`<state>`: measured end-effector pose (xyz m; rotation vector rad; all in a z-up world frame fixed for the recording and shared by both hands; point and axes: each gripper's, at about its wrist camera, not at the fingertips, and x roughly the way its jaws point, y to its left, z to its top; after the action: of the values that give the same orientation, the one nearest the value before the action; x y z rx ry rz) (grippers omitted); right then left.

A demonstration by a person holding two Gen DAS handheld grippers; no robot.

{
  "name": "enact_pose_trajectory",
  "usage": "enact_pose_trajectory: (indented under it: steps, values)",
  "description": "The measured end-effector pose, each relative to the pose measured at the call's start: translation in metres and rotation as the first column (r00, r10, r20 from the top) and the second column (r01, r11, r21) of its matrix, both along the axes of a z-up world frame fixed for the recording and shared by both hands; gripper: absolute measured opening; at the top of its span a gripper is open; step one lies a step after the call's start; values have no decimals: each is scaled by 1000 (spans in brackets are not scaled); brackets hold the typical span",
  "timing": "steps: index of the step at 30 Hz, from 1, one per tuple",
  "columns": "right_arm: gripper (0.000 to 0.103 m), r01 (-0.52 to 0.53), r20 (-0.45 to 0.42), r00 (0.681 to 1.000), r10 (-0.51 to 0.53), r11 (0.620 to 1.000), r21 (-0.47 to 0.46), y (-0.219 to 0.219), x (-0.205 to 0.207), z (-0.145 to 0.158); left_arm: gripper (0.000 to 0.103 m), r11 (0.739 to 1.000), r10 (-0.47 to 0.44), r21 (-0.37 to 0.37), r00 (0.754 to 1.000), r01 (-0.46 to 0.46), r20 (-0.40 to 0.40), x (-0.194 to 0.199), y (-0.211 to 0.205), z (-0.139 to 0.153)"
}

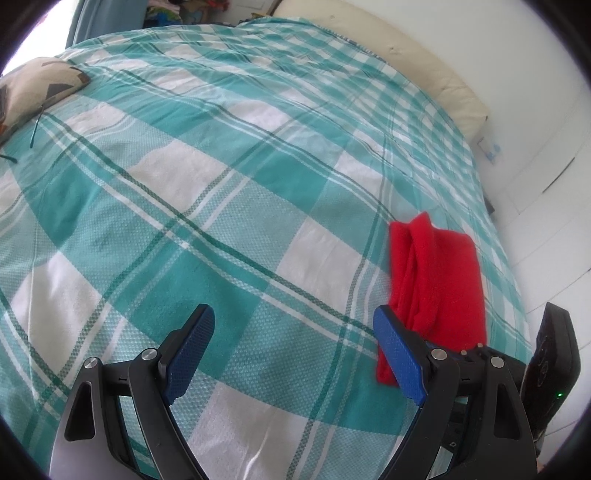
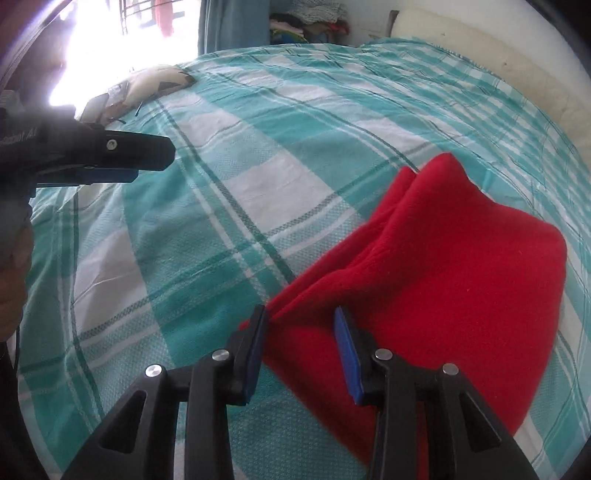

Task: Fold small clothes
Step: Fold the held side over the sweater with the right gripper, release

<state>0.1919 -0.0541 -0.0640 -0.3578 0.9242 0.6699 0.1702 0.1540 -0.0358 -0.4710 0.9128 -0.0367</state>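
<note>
A bed (image 1: 221,155) filled both views, covered by a teal-and-white checked bedspread (image 2: 229,206) that lay mostly smooth with a few shallow creases. A patterned beige cushion (image 1: 33,88) rested at the far left corner of the bed. A cream mattress edge (image 1: 417,55) showed past the bedspread on the far right, against a white wall (image 1: 517,74). Beyond the head of the bed hung a blue curtain (image 2: 232,26), with a pile of mixed clothes (image 2: 310,22) beside it.

The folded red garment (image 2: 443,258) lay flat on the bedspread near the bed's right edge.

The left gripper (image 1: 293,332) hovered over bare bedspread with its blue pads wide apart and nothing between them; the garment lay just beside and past its right finger. The left wrist view alone showed a pale floor beyond the bed's right edge and part of the right gripper's black body at the lower right.

The right gripper (image 2: 301,325) stood partly apart over the garment's near left corner; the red cloth lay beneath and between the fingers, but the pads did not press on it. Only the right wrist view showed a bright window at the upper left, the left gripper from the side, and part of a hand (image 2: 13,277) at the left margin.
</note>
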Motion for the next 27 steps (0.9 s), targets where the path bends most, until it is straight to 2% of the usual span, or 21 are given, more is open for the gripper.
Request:
enact_pose_trajectory:
  steps: [2, 4, 7, 10, 13, 16, 17, 18, 21, 23, 27]
  values:
    - [39, 19, 26, 999, -19, 999, 33, -10, -6, 15, 89, 1000, 1, -4, 1000, -1, 5, 1, 1, 0]
    - [40, 2, 66, 998, -4, 1000, 21, -14, -16, 26, 89, 1000, 1, -6, 1000, -1, 1, 2, 2, -1]
    - [40, -10, 58, 998, 10, 1000, -3, -13, -25, 25, 89, 1000, -8, -10, 1000, 8, 4, 2, 1, -1]
    - [40, -30, 116, 992, 41, 995, -93, -2, -36, 14, 89, 1000, -16, 3, 1000, 16, 5, 1, -2, -1]
    - [40, -2, 186, 982, 31, 988, -157, 5, -38, 5, 89, 1000, -12, 2, 1000, 12, 6, 0, -2, -1]
    - [40, 4, 276, 959, 65, 971, -240, 14, -39, -1, 89, 1000, -5, -8, 1000, 5, 2, 1, 0, -1]
    - [30, 8, 289, 955, 65, 969, -247, 15, -38, -2, 89, 1000, -4, -11, 1000, 4, 2, 1, 1, -1]
    - [5, 20, 289, 956, 53, 970, -243, 15, -35, -2, 89, 1000, -4, -12, 1000, 4, 2, 1, 1, -1]
    - [5, 29, 267, 964, 3, 993, -116, 10, -38, 11, 89, 1000, -4, -11, 1000, 5, 6, 2, 2, 0]
    - [5, 6, 262, 965, 17, 996, -88, 13, -44, 12, 89, 1000, -8, -10, 1000, 8, 7, 4, 1, 1]
    - [5, 28, 180, 983, -18, 998, -52, 8, -28, -9, 89, 1000, -20, 3, 1000, 20, 2, 6, -4, 0]
